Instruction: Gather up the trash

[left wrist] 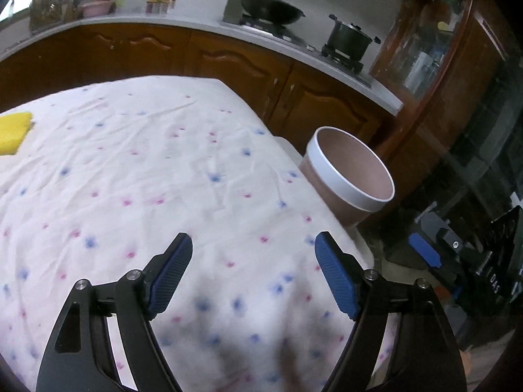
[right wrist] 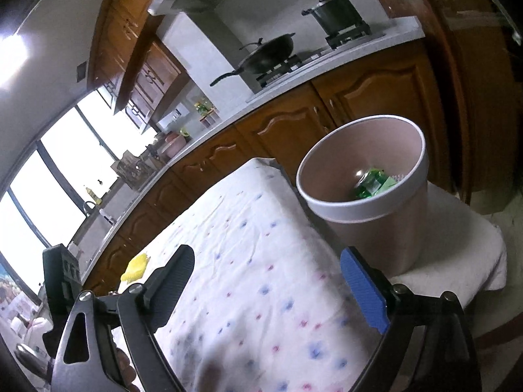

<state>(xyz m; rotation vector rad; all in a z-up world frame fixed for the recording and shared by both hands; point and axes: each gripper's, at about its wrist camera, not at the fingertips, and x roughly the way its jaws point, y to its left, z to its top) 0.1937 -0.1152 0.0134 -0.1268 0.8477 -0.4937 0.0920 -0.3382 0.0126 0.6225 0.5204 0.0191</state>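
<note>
Two grippers hover over the cloth-covered table, each with jaws spread wide and nothing between them. The left gripper (left wrist: 253, 240) points down at the floral tablecloth (left wrist: 170, 170); its blue pads (left wrist: 170, 277) are clear of the fabric. The right gripper (right wrist: 266, 261) is tilted, its fingers framing the cloth's right edge.

Just beyond the right edge of the table, a pink bin (right wrist: 385, 228) with a white rim stands upright on a white cushioned seat (right wrist: 457, 261). Green wrappers (right wrist: 372, 184) lie at the bottom of the bin.

At the far left of the table rests a yellow sponge (left wrist: 13, 132).

Farther back, a wooden cabinet run carries a white countertop (left wrist: 202, 26) with a wok (left wrist: 271, 8) and a lidded pot (left wrist: 351, 40) on the stove.
</note>
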